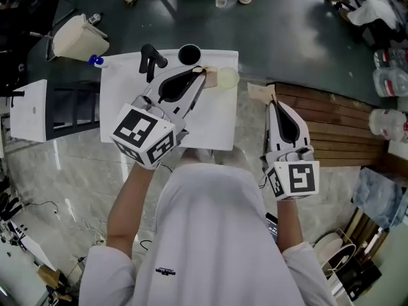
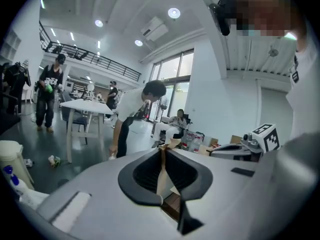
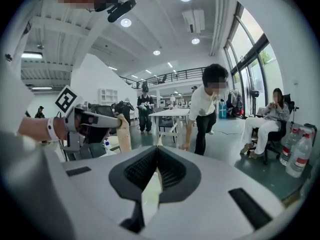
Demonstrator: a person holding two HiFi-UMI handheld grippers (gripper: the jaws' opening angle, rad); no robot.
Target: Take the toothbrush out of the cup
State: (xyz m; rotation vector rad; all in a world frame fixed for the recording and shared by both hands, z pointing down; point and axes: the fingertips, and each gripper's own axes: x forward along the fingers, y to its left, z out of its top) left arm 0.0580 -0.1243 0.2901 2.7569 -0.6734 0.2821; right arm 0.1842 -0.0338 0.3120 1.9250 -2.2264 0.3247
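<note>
Jaws of the left gripper (image 1: pixel 203 74) are pressed together on a thin tan strip that looks like the handle of the toothbrush (image 3: pixel 123 131). The left gripper view shows that strip running up the narrow slit between the two pads. From the right gripper view, the toothbrush hangs straight down from the left gripper's tips, and its lower end passes behind the right gripper's own grey body, so whether it is fully clear of the cup cannot be told. In the head view the left gripper is held over the white table (image 1: pixel 217 123), with its tips just beside a pale yellowish cup (image 1: pixel 227 78) near the table's far edge. A black round container (image 1: pixel 189 54) stands a little further back on the same table. The right gripper (image 1: pixel 271 101) is off the table's right side, beside a wooden slatted platform (image 1: pixel 338 129); its pads meet at the tips with nothing between them. Behind, a person (image 3: pixel 207 109) bends forward near another table and another sits on a chair (image 3: pixel 270 119)
</note>
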